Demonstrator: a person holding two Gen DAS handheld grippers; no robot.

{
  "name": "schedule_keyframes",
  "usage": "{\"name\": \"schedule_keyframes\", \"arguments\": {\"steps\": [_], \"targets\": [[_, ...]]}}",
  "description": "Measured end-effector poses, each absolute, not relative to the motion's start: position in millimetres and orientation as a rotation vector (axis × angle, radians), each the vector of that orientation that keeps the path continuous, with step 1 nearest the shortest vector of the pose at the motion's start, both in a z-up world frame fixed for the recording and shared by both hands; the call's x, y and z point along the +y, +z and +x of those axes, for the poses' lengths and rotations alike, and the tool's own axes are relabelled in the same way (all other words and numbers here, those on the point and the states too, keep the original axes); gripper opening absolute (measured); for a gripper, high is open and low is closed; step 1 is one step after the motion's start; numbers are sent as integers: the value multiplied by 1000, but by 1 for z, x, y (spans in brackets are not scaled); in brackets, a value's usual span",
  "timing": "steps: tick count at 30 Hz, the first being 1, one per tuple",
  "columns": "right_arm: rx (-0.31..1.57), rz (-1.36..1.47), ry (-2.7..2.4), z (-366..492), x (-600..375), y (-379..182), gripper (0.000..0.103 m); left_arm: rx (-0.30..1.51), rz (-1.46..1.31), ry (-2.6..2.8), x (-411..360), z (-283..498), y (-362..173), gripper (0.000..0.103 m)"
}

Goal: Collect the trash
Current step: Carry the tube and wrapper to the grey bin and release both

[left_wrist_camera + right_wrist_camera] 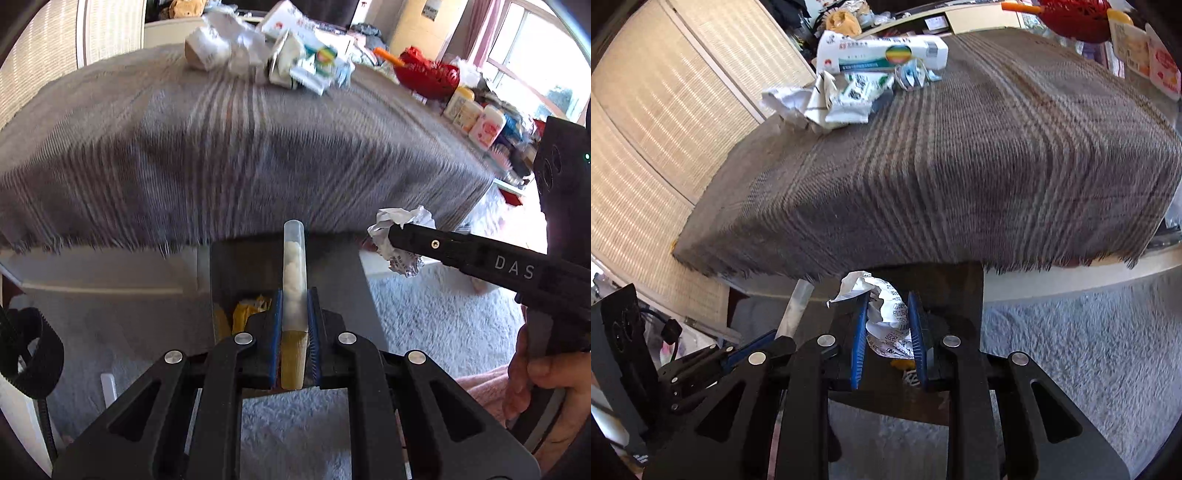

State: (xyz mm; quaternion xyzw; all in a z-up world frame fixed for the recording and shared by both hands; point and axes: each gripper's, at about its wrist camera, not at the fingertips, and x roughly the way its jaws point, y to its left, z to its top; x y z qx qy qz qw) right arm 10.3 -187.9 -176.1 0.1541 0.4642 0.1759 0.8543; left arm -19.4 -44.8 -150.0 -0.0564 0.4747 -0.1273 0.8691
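- The left gripper (294, 314) clenched a clear plastic tube (294, 273) with white filling, above the dark bin (332, 273) under the table's near edge
- The right gripper (888, 325) pinched crumpled printed paper (890, 317) over the same bin
- Risk: the upright tube could tip past the bin's rim onto the carpet (443, 314) if released early
- More wrappers (849, 99) lay at the striped cloth's (960, 166) far edge

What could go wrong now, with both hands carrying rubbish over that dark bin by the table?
1. The clear plastic tube with white filling is pinched only near its capped lower end by the left gripper, so it may pivot or slip out and miss the dark bin.
2. The crumpled white printed paper in the right gripper bulges past the fingers; it might cling on release or fall onto the pale shaggy rug.
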Motion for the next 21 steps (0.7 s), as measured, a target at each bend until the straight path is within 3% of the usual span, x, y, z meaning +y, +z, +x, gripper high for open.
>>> {"name": "schedule_keyframes", "arguments": {"steps": [10,21], "targets": [[1078,298,335,17,-174,-228,23,1101,-110,-266,-48,-15,-209,12],[1069,311,336,22,-172,-228,26,1108,-122,-266,-46,-8,-218,13]]}}
